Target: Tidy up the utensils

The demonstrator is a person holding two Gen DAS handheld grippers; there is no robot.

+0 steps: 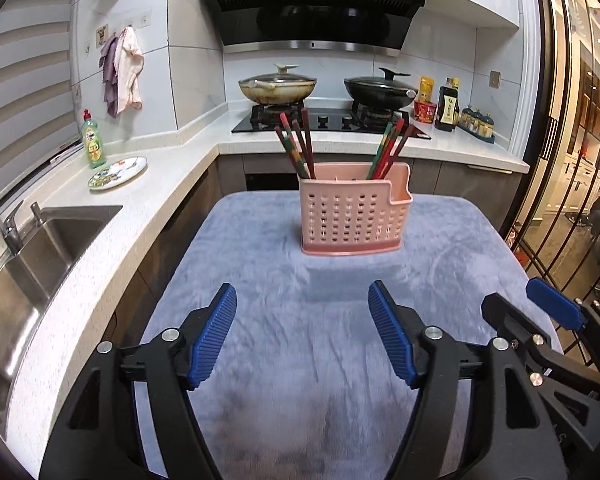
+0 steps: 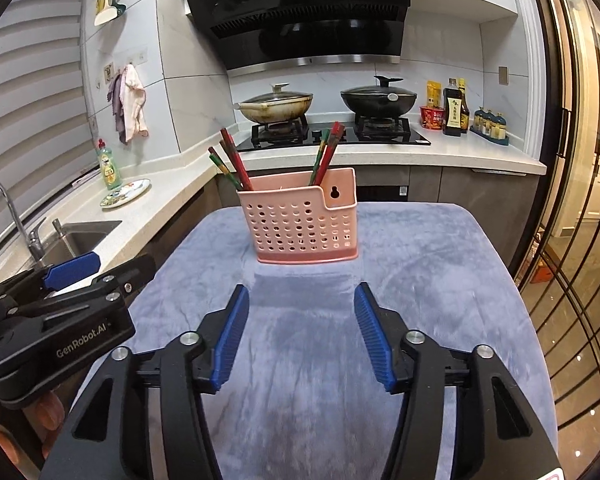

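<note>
Left gripper (image 1: 302, 334) jaws spread wide, empty. Right gripper (image 2: 301, 334) same: wide, holding nothing. Both hover over the blue plush cloth (image 1: 340, 344) covering the surface, short of the pink perforated plastic holder (image 1: 352, 210). Red-green chopsticks (image 1: 298, 146) stand in two bunches inside that holder, left end and right end.

Both wrist cameras look forward and slightly down along their own blue-padded grippers over the grey-blue plush-covered desk (image 1: 260, 360), side by side, sharing the pink perforated plastic caddy (image 1: 350, 216) of chopsticks, the black glass stove (image 2: 340, 136) and each other's gripper edge.
</note>
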